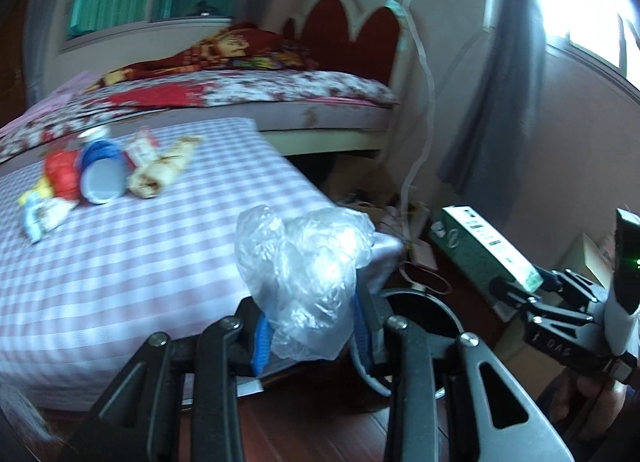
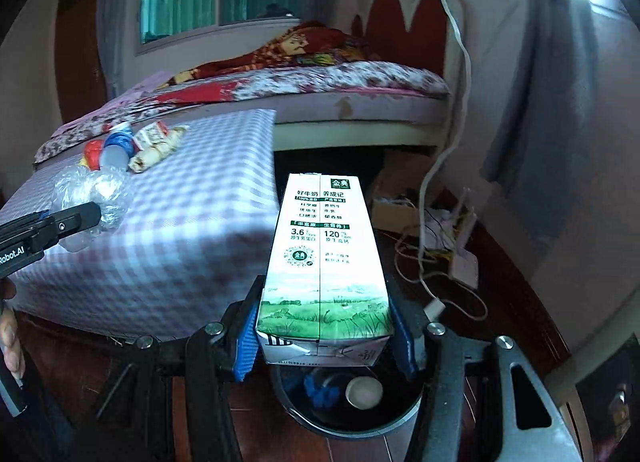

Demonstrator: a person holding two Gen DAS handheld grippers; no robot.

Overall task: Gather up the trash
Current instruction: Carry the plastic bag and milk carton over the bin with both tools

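A crumpled clear plastic bag [image 1: 304, 262] sits between the blue pads of my left gripper [image 1: 312, 338], which is shut on it over the corner of the checked table [image 1: 120, 282]. My right gripper [image 2: 324, 334] is shut on a green and white milk carton [image 2: 324, 258], held lengthwise above a black bin [image 2: 396, 418] on the floor. The bin holds a blue scrap and a round white lid. The left wrist view shows the carton [image 1: 484, 250] at the right and the bin rim [image 1: 432, 310] behind the bag. More trash [image 1: 100, 173] lies at the table's far left: a blue cup, a red cup and wrappers.
A bed [image 2: 340, 81] with a floral cover stands behind the table. Cables and a white power strip [image 2: 464, 266] lie on the wooden floor at the right, beside a cardboard box [image 2: 400, 197]. A grey curtain [image 1: 504, 81] hangs at the right. A person's fingers [image 2: 10, 334] show at the left edge.
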